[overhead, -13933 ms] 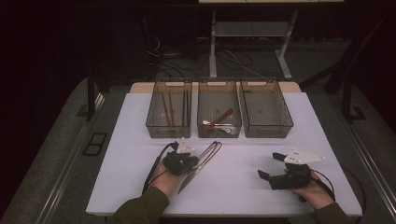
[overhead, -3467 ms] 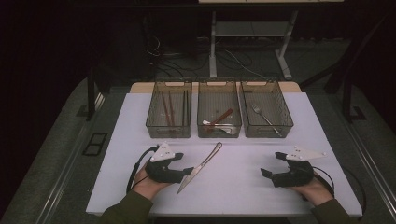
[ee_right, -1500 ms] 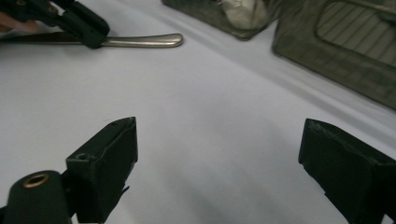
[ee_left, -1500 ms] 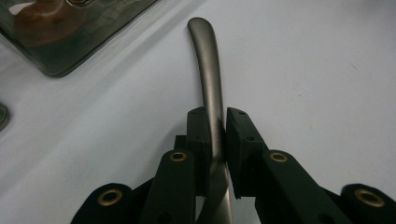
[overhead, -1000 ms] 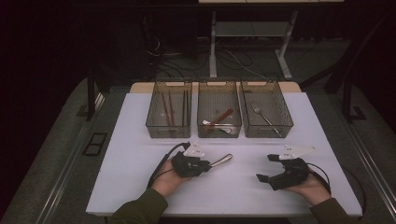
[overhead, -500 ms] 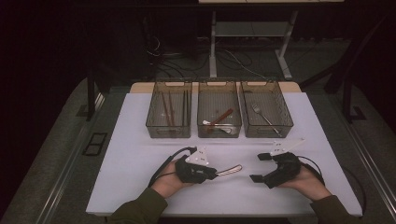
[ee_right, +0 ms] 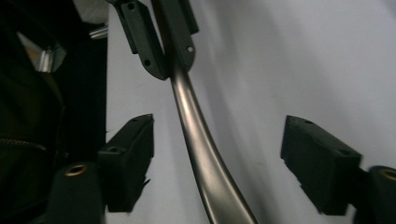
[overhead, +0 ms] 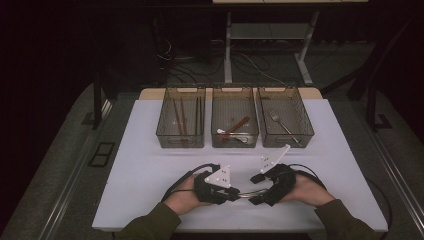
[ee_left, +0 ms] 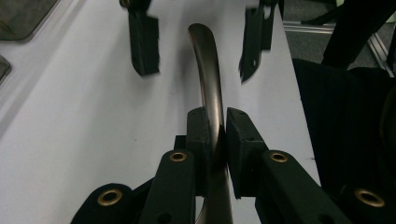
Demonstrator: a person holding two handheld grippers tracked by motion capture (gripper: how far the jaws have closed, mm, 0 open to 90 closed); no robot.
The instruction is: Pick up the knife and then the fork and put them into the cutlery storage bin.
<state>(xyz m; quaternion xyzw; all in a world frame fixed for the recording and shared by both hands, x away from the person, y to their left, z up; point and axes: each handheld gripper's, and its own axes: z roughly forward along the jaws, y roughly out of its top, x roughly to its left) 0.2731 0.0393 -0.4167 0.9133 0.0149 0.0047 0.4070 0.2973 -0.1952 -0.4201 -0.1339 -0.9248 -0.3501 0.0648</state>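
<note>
Between your two hands, low over the white surface (overhead: 150, 165), the metal utensil handle (ee_left: 208, 79) sits clenched in your left claw (ee_left: 216, 135), while your right claw (ee_right: 219, 163) stands released around its free end. Expect it stiff, light and slick; close on the flat mid-handle, squarely.

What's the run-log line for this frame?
left tongs: shut on metal utensil handle | right tongs: open around handle | stage: handover, above table
</note>
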